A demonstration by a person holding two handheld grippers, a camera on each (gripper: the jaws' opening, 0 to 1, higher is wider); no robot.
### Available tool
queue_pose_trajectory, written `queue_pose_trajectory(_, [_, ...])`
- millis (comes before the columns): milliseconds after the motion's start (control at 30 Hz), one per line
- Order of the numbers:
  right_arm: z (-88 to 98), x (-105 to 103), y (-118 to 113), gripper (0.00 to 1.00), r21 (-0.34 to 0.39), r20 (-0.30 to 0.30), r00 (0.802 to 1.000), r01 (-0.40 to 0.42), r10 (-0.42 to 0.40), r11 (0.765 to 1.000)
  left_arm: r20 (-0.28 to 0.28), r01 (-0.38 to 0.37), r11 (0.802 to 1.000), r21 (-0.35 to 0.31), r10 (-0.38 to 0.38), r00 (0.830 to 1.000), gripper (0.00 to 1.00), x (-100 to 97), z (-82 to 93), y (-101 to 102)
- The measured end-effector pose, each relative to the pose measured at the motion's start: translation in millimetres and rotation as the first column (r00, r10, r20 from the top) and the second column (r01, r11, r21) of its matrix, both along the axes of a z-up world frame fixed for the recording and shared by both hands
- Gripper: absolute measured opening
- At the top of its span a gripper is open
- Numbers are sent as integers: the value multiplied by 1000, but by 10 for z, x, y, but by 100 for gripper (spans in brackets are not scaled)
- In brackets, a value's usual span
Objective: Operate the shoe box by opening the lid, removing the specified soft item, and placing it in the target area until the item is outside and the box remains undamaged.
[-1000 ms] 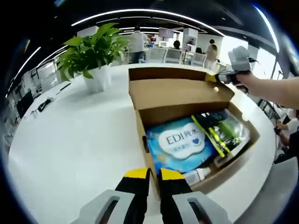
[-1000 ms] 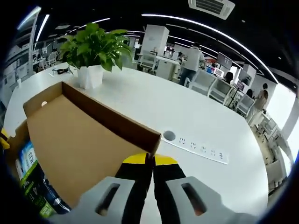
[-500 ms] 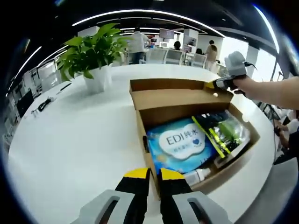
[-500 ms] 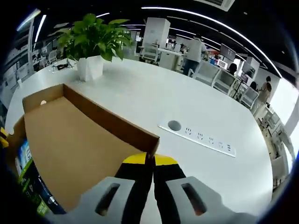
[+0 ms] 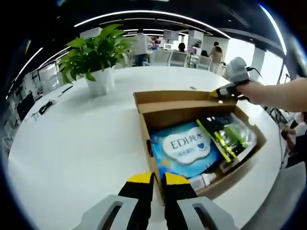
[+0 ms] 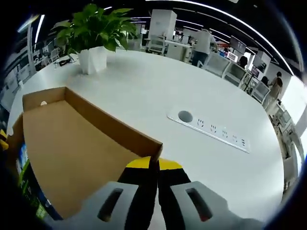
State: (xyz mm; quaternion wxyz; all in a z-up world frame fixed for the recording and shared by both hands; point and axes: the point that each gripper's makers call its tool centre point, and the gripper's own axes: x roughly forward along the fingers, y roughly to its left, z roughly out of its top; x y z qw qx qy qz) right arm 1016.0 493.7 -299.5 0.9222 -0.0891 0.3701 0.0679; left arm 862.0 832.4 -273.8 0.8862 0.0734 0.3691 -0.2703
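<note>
- Lower than a second before, the lid (image 5: 180, 98) lay folded back, your right gripper (image 6: 154, 165) jaws clamping its corner.
- Your left gripper (image 5: 153, 180) jaws pinched the shoe box (image 5: 152, 148) wall; the lid hid the box's far end.

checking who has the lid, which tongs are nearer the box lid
Right. The right tongs are clamped on the lid at its corner; the left tongs grip the shoe box's near wall, at the opposite end from the lid.

L gripper (image 5: 159, 181), jaws pressed together w/ yellow tips pinching the near wall of the shoe box (image 5: 152, 165). R gripper (image 6: 154, 165), jaws likewise closed, clamps the far corner of the box lid (image 6: 72, 148); bare forearm (image 5: 283, 93) extends in behind it at lid height.
</note>
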Motion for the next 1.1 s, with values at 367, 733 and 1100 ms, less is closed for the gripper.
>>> queue_pose_trajectory(367, [-98, -20, 13, 1, 0, -30, 1000, 7, -7, 1000, 3, 8, 1000, 4, -8, 1000, 7, 2, -7, 14])
queue_pose_trajectory(733, [-155, -21, 4, 3, 16, -48, 999, 25, -24, 1000, 1, 7, 1000, 2, -7, 1000, 7, 3, -17, 24])
queue_pose_trajectory(1100, [-96, -35, 18, 9, -1, -18, 1000, 6, -6, 1000, -1, 10, 1000, 2, -10, 1000, 7, -3, -12, 12])
